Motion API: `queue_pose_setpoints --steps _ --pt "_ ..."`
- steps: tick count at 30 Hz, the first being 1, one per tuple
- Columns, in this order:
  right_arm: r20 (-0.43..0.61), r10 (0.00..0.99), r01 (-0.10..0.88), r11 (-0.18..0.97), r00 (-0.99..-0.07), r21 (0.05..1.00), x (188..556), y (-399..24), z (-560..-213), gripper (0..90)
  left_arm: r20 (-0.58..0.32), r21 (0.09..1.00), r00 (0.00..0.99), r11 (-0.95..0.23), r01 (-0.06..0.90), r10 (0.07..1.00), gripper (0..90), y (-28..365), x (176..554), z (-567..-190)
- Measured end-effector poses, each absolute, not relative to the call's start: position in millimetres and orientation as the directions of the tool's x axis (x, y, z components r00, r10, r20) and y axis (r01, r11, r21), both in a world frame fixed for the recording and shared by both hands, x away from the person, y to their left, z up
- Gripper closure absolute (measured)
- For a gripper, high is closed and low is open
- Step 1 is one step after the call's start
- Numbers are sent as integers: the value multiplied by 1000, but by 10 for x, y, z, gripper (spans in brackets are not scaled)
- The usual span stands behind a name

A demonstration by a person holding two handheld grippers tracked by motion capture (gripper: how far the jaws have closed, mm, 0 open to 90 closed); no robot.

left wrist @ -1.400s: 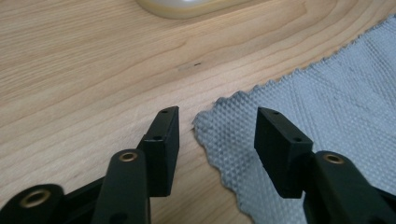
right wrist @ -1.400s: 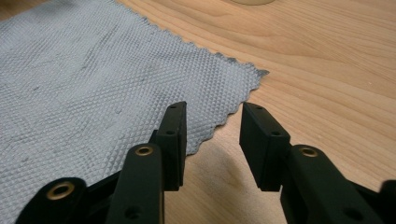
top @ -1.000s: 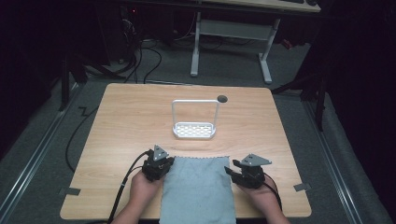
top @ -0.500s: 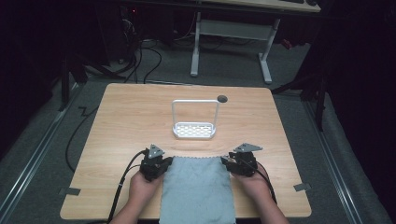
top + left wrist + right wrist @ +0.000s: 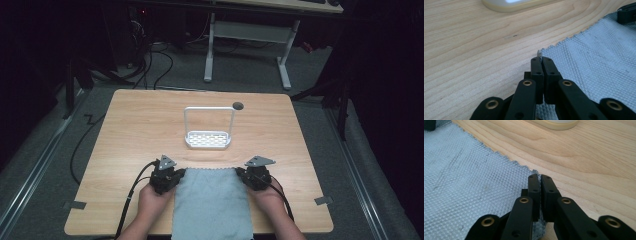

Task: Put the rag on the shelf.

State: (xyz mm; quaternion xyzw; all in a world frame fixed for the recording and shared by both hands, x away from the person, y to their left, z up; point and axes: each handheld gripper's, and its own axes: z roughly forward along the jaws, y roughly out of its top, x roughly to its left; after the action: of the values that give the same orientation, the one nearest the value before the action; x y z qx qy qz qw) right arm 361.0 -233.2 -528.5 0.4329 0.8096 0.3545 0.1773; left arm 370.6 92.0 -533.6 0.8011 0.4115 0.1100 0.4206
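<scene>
**Both grippers pinching the far corners of the cloth**

While both jaw pairs are sitting closed, each one is clamping a far corner of the grey cloth. Left gripper: jaws pressed together, scalloped corner of the cloth poking out between the tips, seen in the left gripper view. Right gripper: same story, jaws nearly touching with the cloth's other far corner caught in the slit between them.

From the high view, the left gripper and right gripper are sitting at the cloth's two far corners, a hand behind each, cables trailing back toward the person. Grey three-cornered plates are showing on top of both.

Cloth is lying flat on the wooden table, near edge, centred between the hands, waffle-textured, its near end hanging past the table edge toward the person.

Farther out, a white rack with a perforated base and a tall loop handle is standing upright mid-table, apart from the cloth. Its base is showing at the top of both gripper views. A small dark round hole is sitting just beyond it.
</scene>
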Motion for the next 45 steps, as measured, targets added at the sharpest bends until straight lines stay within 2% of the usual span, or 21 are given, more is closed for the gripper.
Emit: queue_pose_setpoints --steps 5,14,23,32,45 --pt "62 825 551 317 -561 772 3556 -2360 -5201 883 -178 797 642 -274 538 745 888 969 3657 -5270" --pt "49 838 501 277 -544 820 3472 -2363 -5118 885 -163 843 650 -237 483 743 892 997 3578 -5171" --pt "27 844 404 228 -536 886 3395 -2356 -4875 887 -136 898 640 -179 402 756 894 1037 3546 -4970" --pt "11 842 320 192 -539 928 3441 -2397 -4567 887 -135 945 634 -94 313 761 896 1116 3638 -4503" --pt "-27 852 220 165 -523 962 3496 -2400 -4144 888 -91 969 641 -79 232 762 896 1048 3698 -4142"
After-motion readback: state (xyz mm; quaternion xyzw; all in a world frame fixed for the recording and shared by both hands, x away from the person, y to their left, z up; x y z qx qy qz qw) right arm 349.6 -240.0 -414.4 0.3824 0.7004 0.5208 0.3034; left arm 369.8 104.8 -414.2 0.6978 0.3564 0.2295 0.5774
